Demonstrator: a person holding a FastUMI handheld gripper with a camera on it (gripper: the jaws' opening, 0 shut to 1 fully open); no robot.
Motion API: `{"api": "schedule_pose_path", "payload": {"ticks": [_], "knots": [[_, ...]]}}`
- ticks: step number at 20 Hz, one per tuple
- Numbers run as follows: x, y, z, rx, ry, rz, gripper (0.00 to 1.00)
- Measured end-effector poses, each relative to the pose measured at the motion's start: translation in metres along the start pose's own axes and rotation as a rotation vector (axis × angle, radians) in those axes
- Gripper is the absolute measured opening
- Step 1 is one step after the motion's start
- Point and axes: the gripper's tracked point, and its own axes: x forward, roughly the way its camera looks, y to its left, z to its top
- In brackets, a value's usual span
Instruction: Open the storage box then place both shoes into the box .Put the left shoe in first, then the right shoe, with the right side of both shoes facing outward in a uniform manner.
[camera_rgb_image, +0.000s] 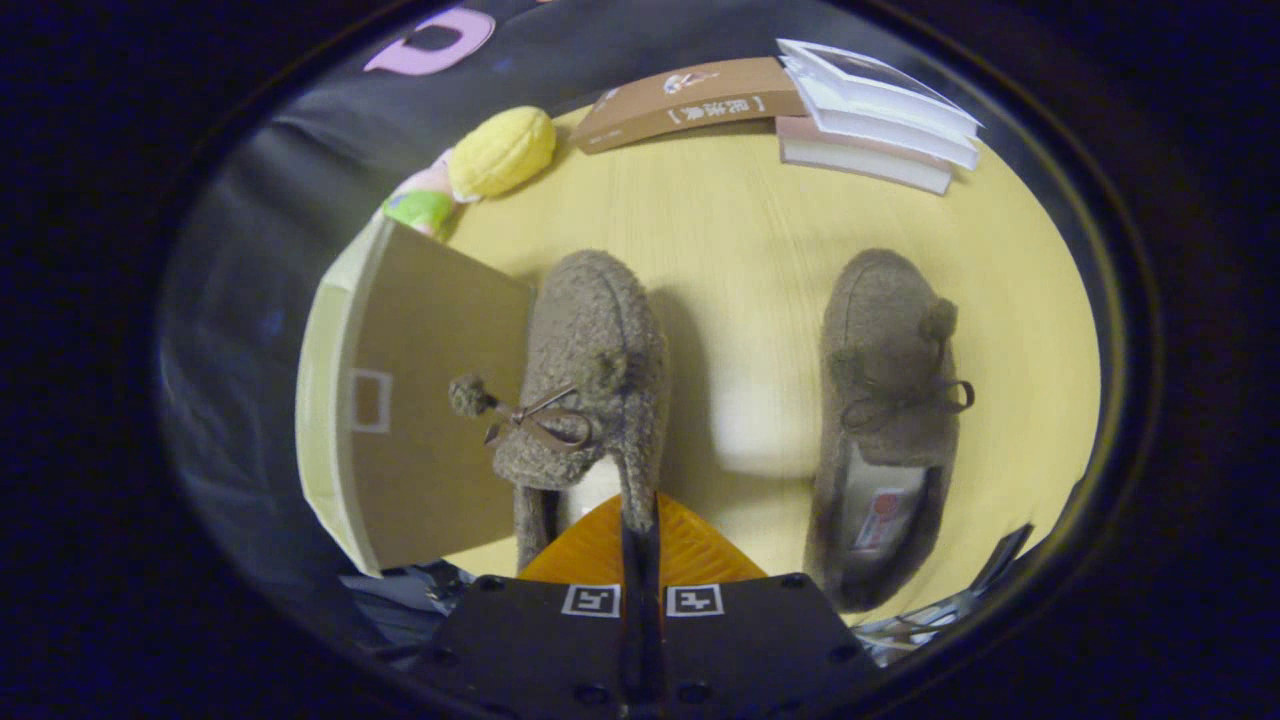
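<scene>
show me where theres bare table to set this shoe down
Bare table lies between the two shoes and beyond their toes, up to the books. It is crowded where the held shoe, pinched by the tool, hangs beside the box.

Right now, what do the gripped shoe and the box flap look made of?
The gripped shoe, pinched at its collar by the gripper, looks like brown curly fleece: nubby pile, matte. The box flap looks like plain matte cardboard, flat with a pale edge.

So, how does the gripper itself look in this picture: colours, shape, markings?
The gripper has two orange fingers with a ribbed, chevron-like surface, tapering toward the tips. Behind them sit two black blocks, each with a small square black-and-white marker and round screw holes.
</scene>
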Motion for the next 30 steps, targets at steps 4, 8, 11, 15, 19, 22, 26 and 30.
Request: {"api": "schedule_pose_path", "payload": {"ticks": [4, 8, 11, 15, 19, 22, 26, 30], "knots": [[-0.051, 0.053, 0.017, 0.075, -0.082, 0.148, 0.03], [-0.099, 0.125, 0.032, 0.067, -0.147, 0.288, 0.03], [-0.104, 0.183, 0.033, 0.088, -0.114, 0.384, 0.03], [-0.055, 0.224, 0.026, 0.068, -0.040, 0.333, 0.03], [0.009, 0.246, 0.009, 0.044, 0.017, 0.222, 0.03], [0.043, 0.256, -0.005, 0.046, 0.052, 0.161, 0.03], [0.071, 0.257, -0.017, -0.013, 0.047, 0.087, 0.22], [0.069, 0.269, -0.028, -0.081, 0.051, 0.183, 0.59]]}}
